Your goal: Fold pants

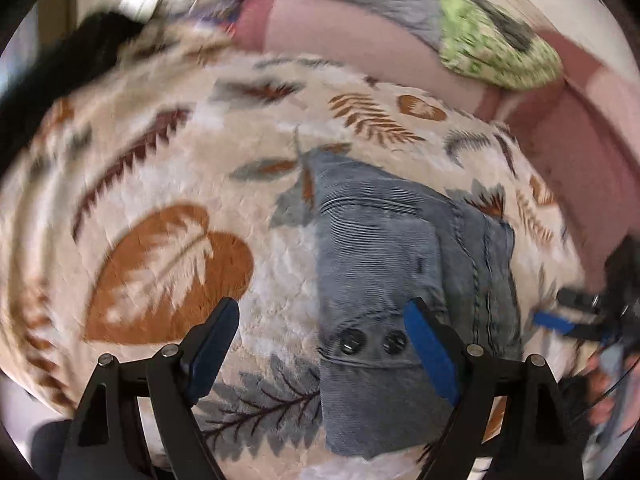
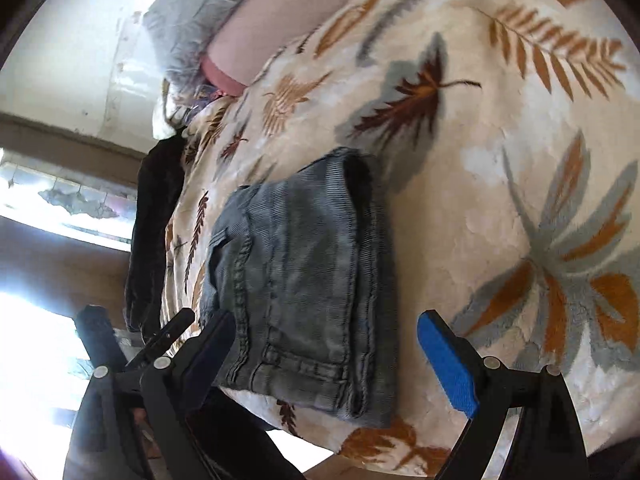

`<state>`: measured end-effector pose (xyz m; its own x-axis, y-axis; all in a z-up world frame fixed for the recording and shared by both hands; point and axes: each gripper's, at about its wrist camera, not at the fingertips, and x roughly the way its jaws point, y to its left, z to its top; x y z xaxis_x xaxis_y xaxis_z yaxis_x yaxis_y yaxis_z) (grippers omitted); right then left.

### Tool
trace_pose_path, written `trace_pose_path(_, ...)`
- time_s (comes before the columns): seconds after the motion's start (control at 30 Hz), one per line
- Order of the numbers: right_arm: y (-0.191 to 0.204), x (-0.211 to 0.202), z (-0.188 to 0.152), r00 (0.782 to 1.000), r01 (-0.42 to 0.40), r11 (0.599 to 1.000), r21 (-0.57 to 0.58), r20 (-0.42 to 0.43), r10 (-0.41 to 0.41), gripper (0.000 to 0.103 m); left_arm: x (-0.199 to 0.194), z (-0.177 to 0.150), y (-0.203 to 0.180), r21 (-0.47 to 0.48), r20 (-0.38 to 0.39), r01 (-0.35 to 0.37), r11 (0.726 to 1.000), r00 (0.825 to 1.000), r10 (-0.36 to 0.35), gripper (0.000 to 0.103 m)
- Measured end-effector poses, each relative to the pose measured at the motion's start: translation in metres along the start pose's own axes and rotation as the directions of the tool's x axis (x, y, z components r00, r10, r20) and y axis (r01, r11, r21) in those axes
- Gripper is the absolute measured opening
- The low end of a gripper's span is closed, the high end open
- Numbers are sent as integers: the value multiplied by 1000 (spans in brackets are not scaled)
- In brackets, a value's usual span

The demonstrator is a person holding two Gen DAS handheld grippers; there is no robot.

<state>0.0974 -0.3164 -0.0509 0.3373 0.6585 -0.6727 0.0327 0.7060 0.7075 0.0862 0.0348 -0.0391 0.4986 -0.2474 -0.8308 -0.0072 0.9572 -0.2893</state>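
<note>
Grey corduroy pants (image 2: 304, 280) lie folded in a compact stack on leaf-print blanket (image 2: 500, 184) on the bed. Left gripper (image 1: 320, 340) & right gripper (image 2: 326, 344) both hover over them, jaws wide apart, gripping nothing. No containers visible.

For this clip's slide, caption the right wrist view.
Open right gripper above folded grey pants on a leaf-print blanket.
</note>
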Motion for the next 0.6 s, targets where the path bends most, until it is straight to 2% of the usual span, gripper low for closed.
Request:
trace_pose_path(0.1, -8, 12, 13, 1000, -11, 1000, 24, -18, 12, 94, 18, -1, 16, -85, -81, 74, 994, 993, -81, 86)
trace_pose_path(0.17, -8, 21, 22, 999, -12, 1000, 17, -30, 13, 94, 23, -4, 16, -96, -90, 116, 989, 988, -125, 86)
trace_pose_path(0.23, -9, 33, 30, 999, 9, 1000, 29, -37, -8, 94, 25, -6, 12, -90, -95, 117, 989, 987, -126, 86)
trace_pose_path(0.33, -1, 33, 35, 1000, 28, 999, 31, 0, -28, 94, 19, -9, 1, -39, -77, 73, 997, 994, -76, 86)
trace_pose_path(0.47, 39, 11, 35, 995, 0, 996, -88, 101, 9, 94, 8, -15, -19, 95, -16, -29, 995, 999, 30, 86)
trace_pose_path(0.53, 59, 6, 38, 990, -20, 989, -150, 135, 41, 94, 8, -18, -27, 130, 12, -81, 988, 997, 80, 86)
trace_pose_path(0.6, 72, 15, 45, 989, -79, 981, -175, 113, 99, 94, 6, -18, -27, 130, 23, -95, 987, 995, 92, 86)
